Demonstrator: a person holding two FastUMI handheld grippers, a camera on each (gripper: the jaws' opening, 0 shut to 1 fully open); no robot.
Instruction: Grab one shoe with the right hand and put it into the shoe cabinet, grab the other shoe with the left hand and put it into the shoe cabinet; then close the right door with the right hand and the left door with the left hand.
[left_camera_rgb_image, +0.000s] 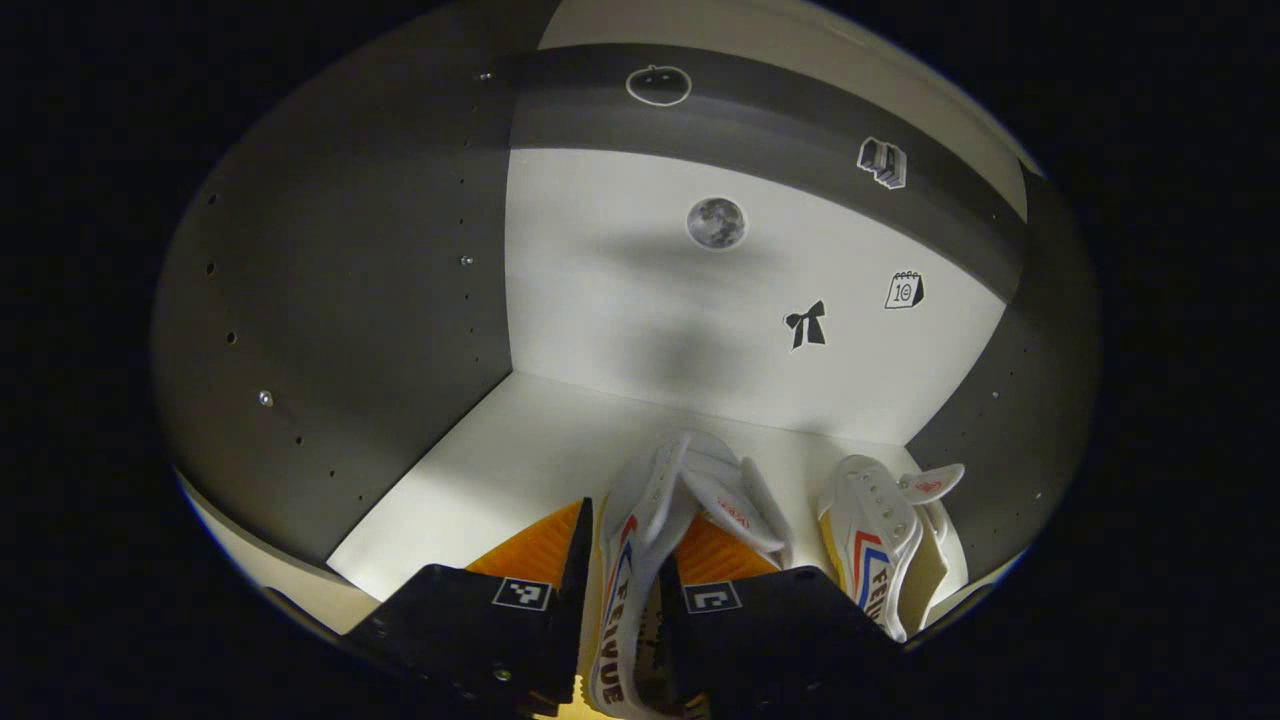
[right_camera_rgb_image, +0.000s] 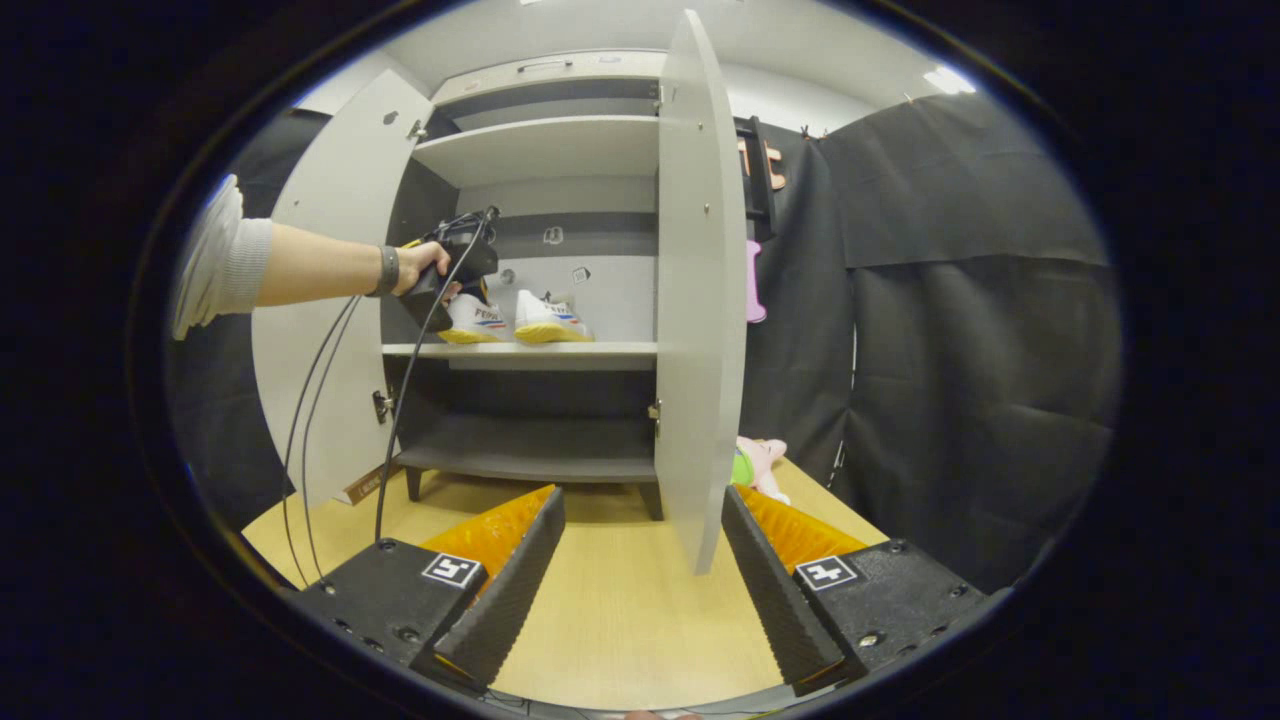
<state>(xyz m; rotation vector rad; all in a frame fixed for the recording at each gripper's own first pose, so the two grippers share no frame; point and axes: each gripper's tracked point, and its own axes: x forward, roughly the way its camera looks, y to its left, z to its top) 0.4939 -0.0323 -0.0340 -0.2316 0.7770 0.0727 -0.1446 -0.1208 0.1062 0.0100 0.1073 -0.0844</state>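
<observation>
In the left gripper view my left gripper (left_camera_rgb_image: 620, 600) is shut on the side wall of a white shoe (left_camera_rgb_image: 650, 510) with red and blue stripes, held over the white cabinet shelf (left_camera_rgb_image: 480, 470). The other shoe (left_camera_rgb_image: 880, 540) rests on the shelf to its right. In the right gripper view my right gripper (right_camera_rgb_image: 640, 560) stands open and holds nothing, low over the wooden floor, facing the shoe cabinet (right_camera_rgb_image: 540, 150). Both shoes (right_camera_rgb_image: 545, 318) sit on the middle shelf, and a hand holds the left gripper (right_camera_rgb_image: 450, 265) at the left shoe (right_camera_rgb_image: 475, 320). Both doors are open.
The right door (right_camera_rgb_image: 700, 290) stands edge-on toward me, the left door (right_camera_rgb_image: 330, 330) swung wide. Cables (right_camera_rgb_image: 340, 400) hang from the far gripper. A plush toy (right_camera_rgb_image: 755, 465) lies on the floor behind the right door. Stickers dot the cabinet's back wall (left_camera_rgb_image: 720, 300).
</observation>
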